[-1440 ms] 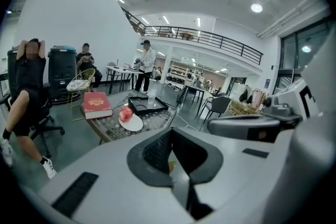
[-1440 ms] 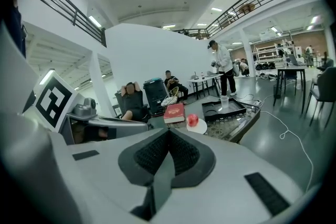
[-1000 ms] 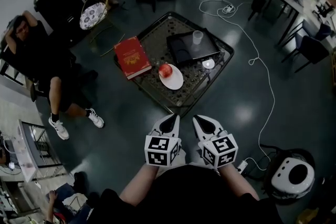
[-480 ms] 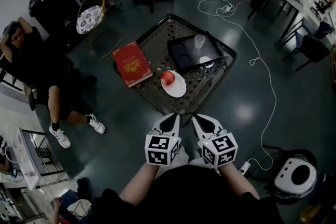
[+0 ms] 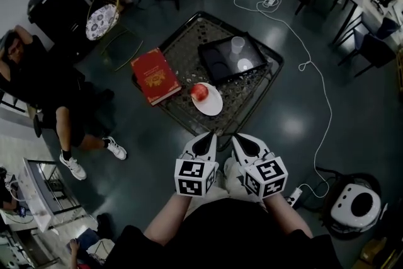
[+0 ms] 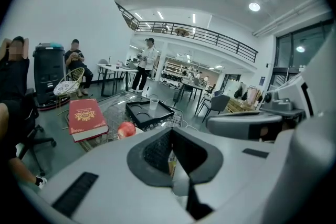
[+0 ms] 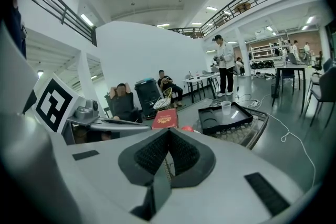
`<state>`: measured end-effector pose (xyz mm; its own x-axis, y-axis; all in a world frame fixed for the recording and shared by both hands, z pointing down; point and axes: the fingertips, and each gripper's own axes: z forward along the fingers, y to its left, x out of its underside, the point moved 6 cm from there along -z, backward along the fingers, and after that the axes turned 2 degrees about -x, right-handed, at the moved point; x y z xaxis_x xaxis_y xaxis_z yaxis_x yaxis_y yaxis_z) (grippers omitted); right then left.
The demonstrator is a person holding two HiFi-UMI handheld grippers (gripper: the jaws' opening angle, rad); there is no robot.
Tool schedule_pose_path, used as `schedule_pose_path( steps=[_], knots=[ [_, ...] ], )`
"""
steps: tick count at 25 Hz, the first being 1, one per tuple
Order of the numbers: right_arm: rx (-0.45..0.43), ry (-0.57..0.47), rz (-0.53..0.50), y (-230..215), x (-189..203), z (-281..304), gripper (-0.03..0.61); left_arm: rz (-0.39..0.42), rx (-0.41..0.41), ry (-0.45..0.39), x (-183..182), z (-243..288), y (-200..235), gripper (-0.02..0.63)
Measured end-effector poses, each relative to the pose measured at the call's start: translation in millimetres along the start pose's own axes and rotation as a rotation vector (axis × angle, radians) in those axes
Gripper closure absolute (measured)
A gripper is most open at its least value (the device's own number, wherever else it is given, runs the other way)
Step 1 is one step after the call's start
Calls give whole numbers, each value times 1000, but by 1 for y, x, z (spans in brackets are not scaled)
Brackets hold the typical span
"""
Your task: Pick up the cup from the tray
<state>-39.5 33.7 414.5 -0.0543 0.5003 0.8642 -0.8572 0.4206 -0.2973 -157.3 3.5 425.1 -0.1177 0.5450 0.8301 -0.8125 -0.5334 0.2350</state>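
A clear plastic cup (image 5: pixel 237 44) stands upright at the far edge of a black tray (image 5: pixel 220 63) on a low glass table (image 5: pixel 189 41). The left gripper view shows the cup (image 6: pixel 154 104) on the tray (image 6: pixel 142 113) ahead; in the right gripper view the cup (image 7: pixel 226 107) stands on the tray (image 7: pixel 215 120) too. My left gripper (image 5: pixel 204 144) and right gripper (image 5: pixel 242 143) hover side by side, short of the table's near corner, well away from the cup. Both have their jaws together with nothing between them.
On the table lie a red book (image 5: pixel 153 75) and a white plate (image 5: pixel 211 103) with a red apple (image 5: pixel 199 92). People sit at the left (image 5: pixel 44 82); a white cable (image 5: pixel 308 63) crosses the floor right of the table. A round white device (image 5: pixel 356 206) sits at lower right.
The view has shifted slightly and the table sits a little nearer the grippers. Both grippers stay shut and side by side.
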Motion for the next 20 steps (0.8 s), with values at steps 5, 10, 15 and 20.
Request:
schedule_pose_path(
  steps=[5,10,15,20],
  knots=[
    [7,-2,5,-14,-5,10,568,12,7,11,-5,17,1,604],
    [13,-2,4,-42,-19,23,568,6,-3,7,-19,40,5,604],
    [15,-4,6,-73,-37,38,568,1,-13,12,-34,70,9,604],
    [6,8,-4,-103,-57,52,568,-12,-25,15,-53,101,11,604]
  ],
)
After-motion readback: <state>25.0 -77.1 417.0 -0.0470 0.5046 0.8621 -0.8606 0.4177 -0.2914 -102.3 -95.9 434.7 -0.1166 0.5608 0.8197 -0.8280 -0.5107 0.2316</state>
